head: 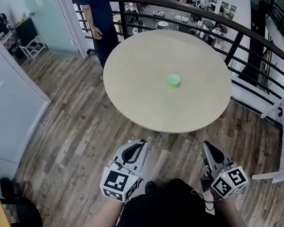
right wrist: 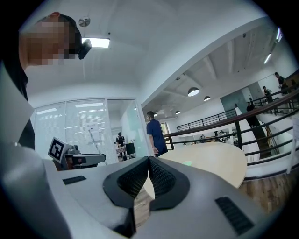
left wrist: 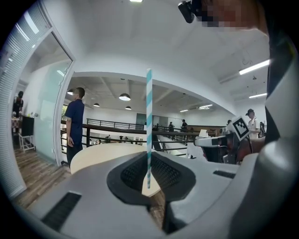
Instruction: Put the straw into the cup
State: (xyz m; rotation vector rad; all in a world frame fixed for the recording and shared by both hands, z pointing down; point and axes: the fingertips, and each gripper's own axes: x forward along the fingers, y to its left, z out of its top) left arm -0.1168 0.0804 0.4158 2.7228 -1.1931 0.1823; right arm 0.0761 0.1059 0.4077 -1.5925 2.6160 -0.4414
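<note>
Between the jaws of the left gripper (left wrist: pixel 149 162) a teal-and-white striped straw (left wrist: pixel 149 116) stands upright. It is clamped near its lower end, and most of its length rises above the pads. The right gripper (right wrist: pixel 148 164) is held alongside, its jaws pressed together with nothing between them. In the head view both grippers sit low in front of the person's body, over the wooden floor (head: pixel 69 134) and short of the near edge of the round counter (head: pixel 142 83). The green cup (head: pixel 174 80) sits upright on that counter, a little right of its middle. It lies ahead of both grippers and well apart from them and from the straw. A person in dark clothes (head: pixel 96 15) stands at the counter's far side, near a black railing (head: pixel 235 47).
</note>
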